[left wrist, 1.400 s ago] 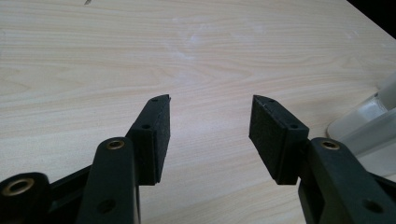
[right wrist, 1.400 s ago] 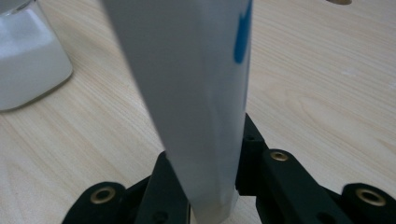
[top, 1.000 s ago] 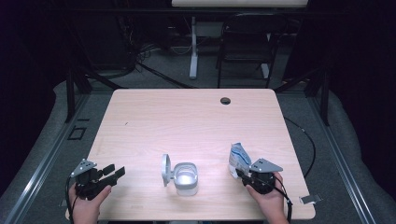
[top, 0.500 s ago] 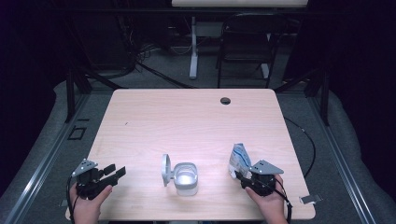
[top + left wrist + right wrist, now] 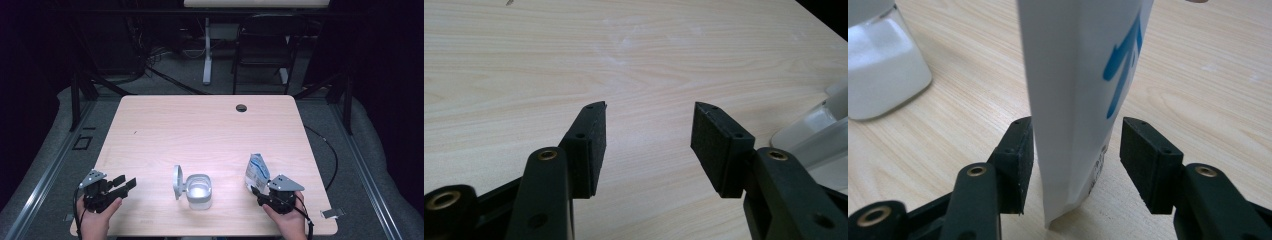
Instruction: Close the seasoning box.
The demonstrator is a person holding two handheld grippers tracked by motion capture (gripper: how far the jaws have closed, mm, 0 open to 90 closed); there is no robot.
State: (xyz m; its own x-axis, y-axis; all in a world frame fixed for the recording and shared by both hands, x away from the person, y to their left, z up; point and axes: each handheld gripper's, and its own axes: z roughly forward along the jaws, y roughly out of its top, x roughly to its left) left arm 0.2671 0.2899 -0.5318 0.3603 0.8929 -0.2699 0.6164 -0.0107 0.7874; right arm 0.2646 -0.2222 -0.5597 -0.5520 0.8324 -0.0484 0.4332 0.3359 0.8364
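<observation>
right gripper view: gripper (image 5: 1075, 142) freshly opened around upright white pouch (image 5: 1083, 75)

Wooden table (image 5: 200, 130), open jar (image 5: 199, 190), pouch (image 5: 257, 171)

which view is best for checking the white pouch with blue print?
Right gripper view: the pouch stands upright between the right claw pads, which have just been opening; a gap shows at the right pad. The high view shows it small, ahead of that claw. The left gripper view looks at bare table.
</observation>
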